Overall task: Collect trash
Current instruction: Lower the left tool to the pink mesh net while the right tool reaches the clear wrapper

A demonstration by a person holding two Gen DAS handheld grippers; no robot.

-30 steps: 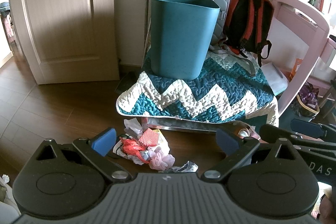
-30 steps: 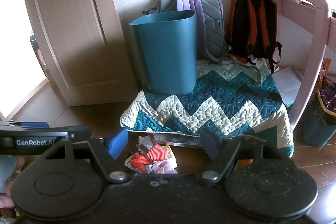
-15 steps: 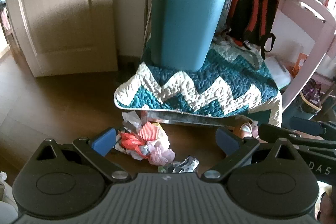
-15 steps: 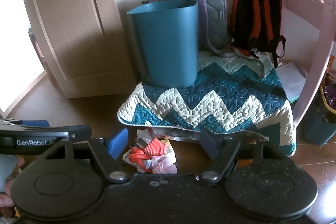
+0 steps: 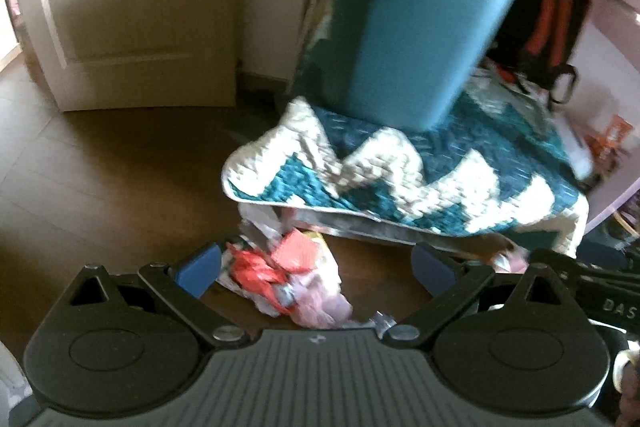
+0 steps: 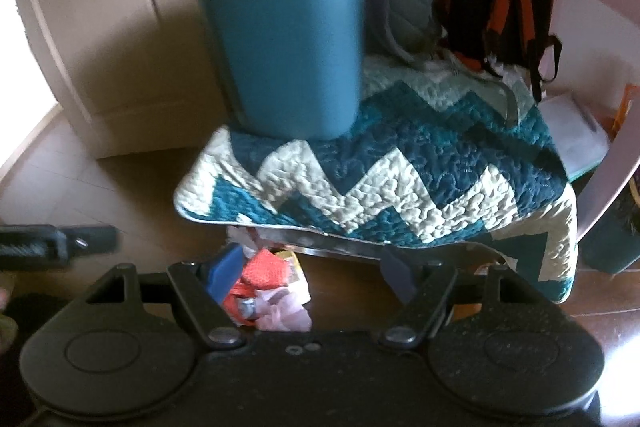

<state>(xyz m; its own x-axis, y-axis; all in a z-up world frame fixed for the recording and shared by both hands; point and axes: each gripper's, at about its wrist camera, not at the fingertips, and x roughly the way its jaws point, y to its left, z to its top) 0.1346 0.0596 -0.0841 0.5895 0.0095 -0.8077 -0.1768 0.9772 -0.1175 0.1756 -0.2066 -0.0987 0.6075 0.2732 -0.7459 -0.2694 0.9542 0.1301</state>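
Trash pile (image 5: 288, 279) on floor, under quilt (image 5: 400, 171) edge below bin (image 5: 408, 39). Left gripper (image 5: 316, 267) released, pile at 12 o'clock between fingers; right gripper (image 6: 308, 271) released, pile at 11 o'clock. Left looks nearer.

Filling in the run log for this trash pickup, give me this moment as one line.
left gripper: open, empty | right gripper: open, empty | trash pile: on floor, untouched | teal bin: upright on quilt | views blurred

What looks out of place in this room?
The bin stands up on the quilt, while a pile of trash lies on the floor below its edge. Both views are blurred.
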